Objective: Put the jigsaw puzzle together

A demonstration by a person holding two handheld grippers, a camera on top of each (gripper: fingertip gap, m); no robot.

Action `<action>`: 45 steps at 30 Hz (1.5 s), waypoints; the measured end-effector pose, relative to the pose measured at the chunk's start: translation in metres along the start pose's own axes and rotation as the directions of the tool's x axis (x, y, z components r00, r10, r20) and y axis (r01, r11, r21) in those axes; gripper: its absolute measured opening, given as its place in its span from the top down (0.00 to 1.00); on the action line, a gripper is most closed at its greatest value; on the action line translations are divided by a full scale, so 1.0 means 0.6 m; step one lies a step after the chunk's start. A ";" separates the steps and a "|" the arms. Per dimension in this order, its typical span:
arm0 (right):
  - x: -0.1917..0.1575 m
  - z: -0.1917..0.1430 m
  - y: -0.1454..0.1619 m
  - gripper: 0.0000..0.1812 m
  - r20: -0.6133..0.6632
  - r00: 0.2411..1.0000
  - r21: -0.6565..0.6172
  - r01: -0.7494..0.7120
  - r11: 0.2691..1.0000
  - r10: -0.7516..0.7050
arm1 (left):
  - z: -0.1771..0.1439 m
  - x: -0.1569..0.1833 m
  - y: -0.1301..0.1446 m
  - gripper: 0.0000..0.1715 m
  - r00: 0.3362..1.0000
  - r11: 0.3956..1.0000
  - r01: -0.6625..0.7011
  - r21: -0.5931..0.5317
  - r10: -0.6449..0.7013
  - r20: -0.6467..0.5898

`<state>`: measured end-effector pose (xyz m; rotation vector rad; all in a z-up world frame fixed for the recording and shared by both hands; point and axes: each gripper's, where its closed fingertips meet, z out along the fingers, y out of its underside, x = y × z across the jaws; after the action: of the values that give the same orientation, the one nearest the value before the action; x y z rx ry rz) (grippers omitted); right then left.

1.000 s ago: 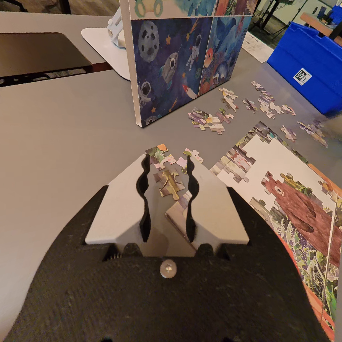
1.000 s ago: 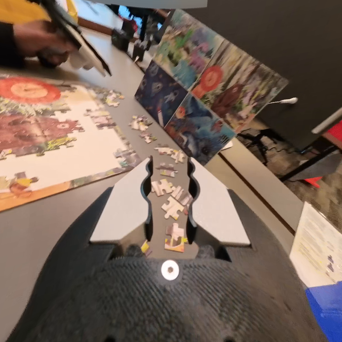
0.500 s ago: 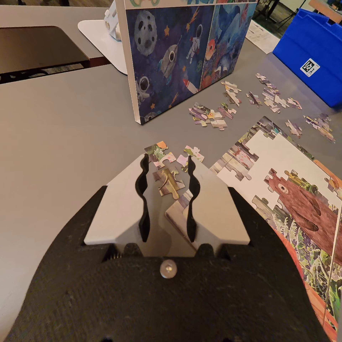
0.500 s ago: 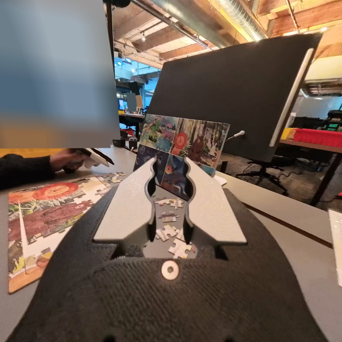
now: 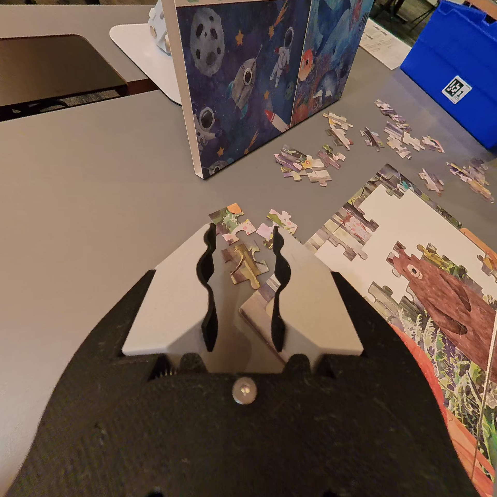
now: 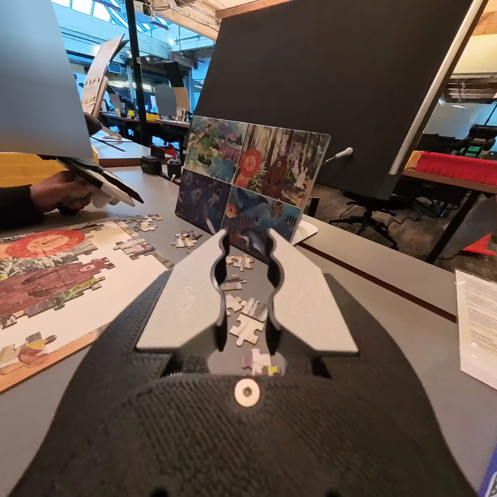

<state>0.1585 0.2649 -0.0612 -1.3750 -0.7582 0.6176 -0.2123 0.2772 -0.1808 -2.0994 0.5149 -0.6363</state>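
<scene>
The half-built jigsaw point(image 5: 419, 290) with a brown bear lies on its white board on the grey table; it also shows in the right wrist view point(image 6: 53, 271). My left gripper point(image 5: 243, 231) is open and empty, low over a small cluster of loose pieces point(image 5: 243, 265) by the board's corner. My right gripper point(image 6: 248, 238) is open and empty, raised above a row of loose pieces point(image 6: 246, 326). The left gripper also shows far left in the right wrist view point(image 6: 107, 185), held in a hand.
The puzzle box point(image 5: 258, 80) stands upright behind the pieces, also in the right wrist view point(image 6: 250, 183). More loose pieces point(image 5: 306, 166) lie before it. A blue bin point(image 5: 457, 70) sits far right. A paper sheet point(image 6: 476, 330) lies right. A black panel point(image 6: 322, 80) stands behind the table. Between my left fingertips and the half-built jigsaw point(image 5: 419, 290) there is roughly 15 cm.
My right gripper has tilted up from looking down at the table to looking across it, and rose a little. My left gripper has drifted slightly toward the box. Both stay open.
</scene>
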 end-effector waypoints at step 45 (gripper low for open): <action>0.047 -0.016 0.186 0.74 -0.221 0.962 -0.562 -0.259 0.785 0.159 | 0.001 0.000 0.001 0.74 0.999 1.000 0.029 -0.001 -0.029 -0.019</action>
<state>0.1889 0.2928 -0.1690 -2.0848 -0.6940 0.4447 -0.2119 0.2771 -0.1814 -2.1062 0.4963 -0.6737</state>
